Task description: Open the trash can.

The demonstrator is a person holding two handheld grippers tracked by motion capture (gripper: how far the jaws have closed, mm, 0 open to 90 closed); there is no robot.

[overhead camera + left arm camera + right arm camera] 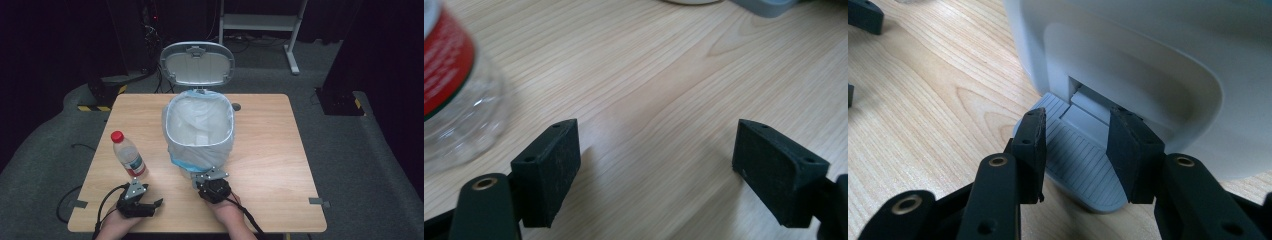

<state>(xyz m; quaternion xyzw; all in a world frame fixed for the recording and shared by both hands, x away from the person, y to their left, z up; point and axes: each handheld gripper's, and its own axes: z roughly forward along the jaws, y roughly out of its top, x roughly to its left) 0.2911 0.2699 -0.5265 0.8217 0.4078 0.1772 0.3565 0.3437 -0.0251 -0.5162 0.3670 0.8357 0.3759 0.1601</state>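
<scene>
A white pedal bin stands in the middle of the wooden table, its lid raised and a clear liner bag folded over its rim. My right gripper is at the bin's foot. In the right gripper view its jaws stand apart and rest on top of the ribbed grey pedal, not clamped on it. A clear plastic bottle with a red cap and red label stands upright at the left. Just in front of it my left gripper lies low over the table, open, with bare wood between its jaws.
The table's near edge runs just below both hands. Black cables trail from the grippers off the front. Grey tape tabs mark the table's sides. Beyond the table are dark floor, a white desk frame and black equipment.
</scene>
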